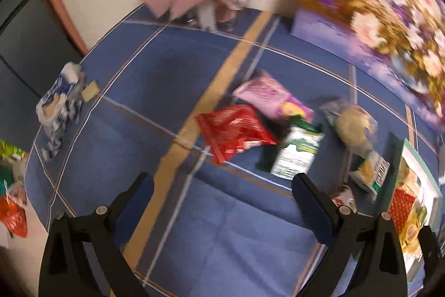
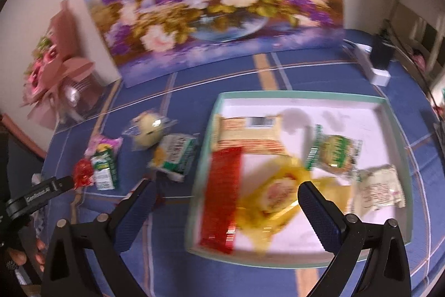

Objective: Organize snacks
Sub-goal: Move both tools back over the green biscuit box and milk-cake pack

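Sprawling across the blue checked tablecloth (image 2: 194,255), the job looked roughly half done: the white tray (image 2: 306,98) with its pale green rim sat toward the cloth's right side and already held a long red packet (image 2: 221,196), a yellow-wrapped cake (image 2: 278,194), a green-edged biscuit pack (image 2: 338,151) and a pale wrapped bun (image 2: 379,189). The loose snacks lay just left of the tray's left edge: a pink bag (image 1: 267,93), a red crinkled packet (image 1: 236,130), a green carton (image 1: 299,155) and a clear-wrapped round cake (image 1: 351,124).

The left gripper (image 1: 222,185) hung released and empty above bare cloth, short of that cluster. The right gripper (image 2: 225,191) was likewise spread wide, holding nothing, over the tray's near left part.

The likely trouble was crowding: the red packet, pink bag and carton overlapped, so one closing pinch could catch two wrappers or skid the slick foil aside. Both views were blurred, so a hasty reach might miss.
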`<state>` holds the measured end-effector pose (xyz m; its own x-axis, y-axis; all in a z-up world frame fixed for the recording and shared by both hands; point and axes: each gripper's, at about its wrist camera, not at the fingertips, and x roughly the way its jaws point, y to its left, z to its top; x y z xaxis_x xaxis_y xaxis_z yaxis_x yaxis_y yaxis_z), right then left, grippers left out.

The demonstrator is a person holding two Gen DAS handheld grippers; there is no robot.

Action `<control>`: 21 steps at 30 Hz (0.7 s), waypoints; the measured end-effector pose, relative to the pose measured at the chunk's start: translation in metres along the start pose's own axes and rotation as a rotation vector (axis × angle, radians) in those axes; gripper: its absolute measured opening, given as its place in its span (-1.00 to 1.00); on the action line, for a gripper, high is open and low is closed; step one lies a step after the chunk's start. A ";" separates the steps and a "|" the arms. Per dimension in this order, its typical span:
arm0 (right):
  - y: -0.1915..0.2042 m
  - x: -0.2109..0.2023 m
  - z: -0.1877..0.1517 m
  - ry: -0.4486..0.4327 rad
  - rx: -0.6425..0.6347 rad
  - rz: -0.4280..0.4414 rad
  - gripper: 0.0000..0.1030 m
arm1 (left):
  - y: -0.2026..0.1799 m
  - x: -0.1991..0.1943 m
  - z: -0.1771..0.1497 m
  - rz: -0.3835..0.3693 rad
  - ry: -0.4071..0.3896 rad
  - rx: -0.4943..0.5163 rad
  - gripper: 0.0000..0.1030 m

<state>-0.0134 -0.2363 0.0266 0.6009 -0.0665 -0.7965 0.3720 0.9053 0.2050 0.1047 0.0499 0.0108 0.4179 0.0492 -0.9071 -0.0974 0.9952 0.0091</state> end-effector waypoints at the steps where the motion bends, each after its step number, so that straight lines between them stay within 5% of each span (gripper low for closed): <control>1: 0.010 0.002 -0.001 0.005 -0.019 0.010 0.99 | 0.008 0.002 0.001 -0.001 0.004 -0.016 0.93; 13: 0.108 0.051 -0.017 0.109 -0.224 0.081 0.99 | 0.039 0.029 0.006 -0.096 0.064 -0.106 0.93; 21: 0.126 0.093 -0.038 0.207 -0.305 0.065 0.99 | 0.025 0.060 0.008 -0.148 0.119 -0.111 0.93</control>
<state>0.0620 -0.1125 -0.0433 0.4493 0.0533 -0.8918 0.0910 0.9903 0.1050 0.1347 0.0785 -0.0400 0.3264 -0.1134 -0.9384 -0.1441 0.9752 -0.1680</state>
